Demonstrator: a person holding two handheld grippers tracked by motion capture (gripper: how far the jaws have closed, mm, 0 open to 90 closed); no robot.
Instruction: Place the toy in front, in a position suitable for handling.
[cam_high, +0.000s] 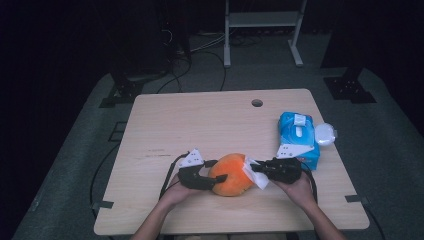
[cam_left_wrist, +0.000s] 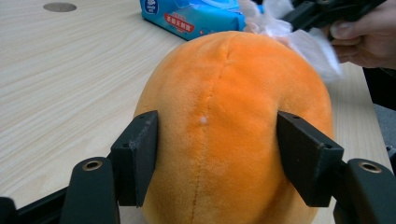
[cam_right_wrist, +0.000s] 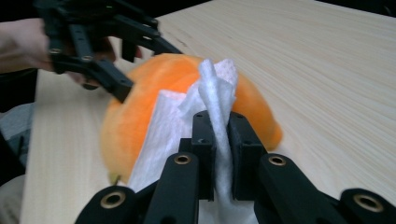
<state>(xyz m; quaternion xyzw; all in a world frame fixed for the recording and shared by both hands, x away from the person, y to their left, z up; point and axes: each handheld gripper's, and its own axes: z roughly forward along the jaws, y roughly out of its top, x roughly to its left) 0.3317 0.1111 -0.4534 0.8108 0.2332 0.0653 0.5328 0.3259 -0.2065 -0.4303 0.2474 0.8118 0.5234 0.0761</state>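
Note:
An orange plush ball (cam_high: 231, 175) lies near the front middle of the wooden table (cam_high: 200, 125). My left gripper (cam_high: 216, 172) comes at it from the left. In the left gripper view its two black jaws press into both sides of the plush ball (cam_left_wrist: 229, 93). My right gripper (cam_high: 260, 170) is at the ball's right side, shut on a white wipe (cam_high: 254, 175). In the right gripper view the wipe (cam_right_wrist: 217, 88) is pinched between the jaws of my right gripper (cam_right_wrist: 220, 140) and drapes against the orange plush ball (cam_right_wrist: 140, 107).
A blue pack of wet wipes (cam_high: 297, 137) lies at the right of the table, with a small white lid (cam_high: 325, 134) beside it near the edge. A round cable hole (cam_high: 257, 103) sits at the far side. Bare wood stretches to the left and back.

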